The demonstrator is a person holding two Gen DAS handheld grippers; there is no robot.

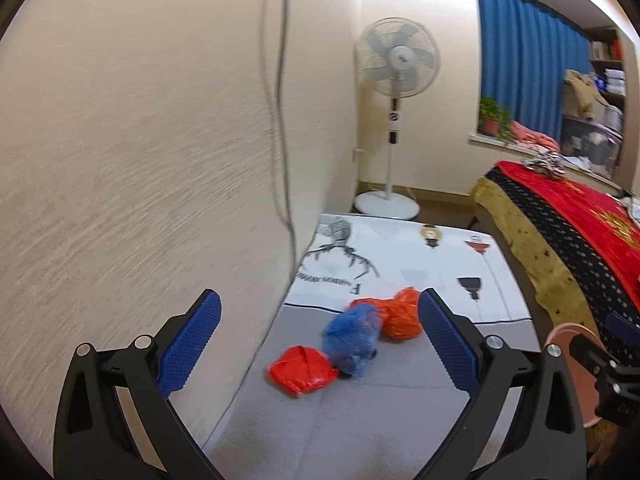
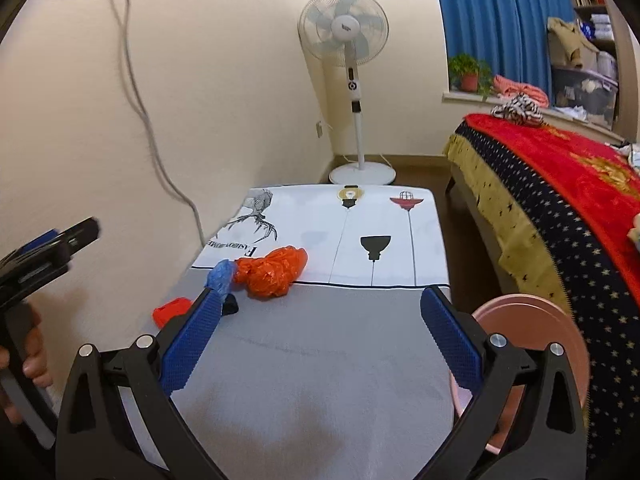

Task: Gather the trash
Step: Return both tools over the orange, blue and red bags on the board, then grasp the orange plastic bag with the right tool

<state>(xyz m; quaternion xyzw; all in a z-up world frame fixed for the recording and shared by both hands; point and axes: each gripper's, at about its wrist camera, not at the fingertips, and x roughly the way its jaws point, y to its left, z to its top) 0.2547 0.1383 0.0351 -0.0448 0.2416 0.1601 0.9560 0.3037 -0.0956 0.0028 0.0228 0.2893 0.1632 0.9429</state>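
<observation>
Left gripper (image 1: 320, 336): fingers spread wide, holding nothing, raised above the grey table (image 1: 360, 420).
Right gripper (image 2: 320, 332): fingers likewise wide apart and empty, over the same table.
Blue bag (image 1: 352, 340): crumpled, lay between the left gripper's fingertips and just beyond them; in the right wrist view it sat at the tip of the right gripper's left finger.
Large orange bag (image 1: 400, 316): just past the blue one, close to the left gripper's right fingertip.
Small red bag (image 1: 302, 370): flat on the table, nearer than the blue bag, between the left fingers.
Pink bin (image 2: 532, 360): outside the right gripper's right finger, beside the table.
Fan (image 2: 344, 32): far ahead, by the wall.
</observation>
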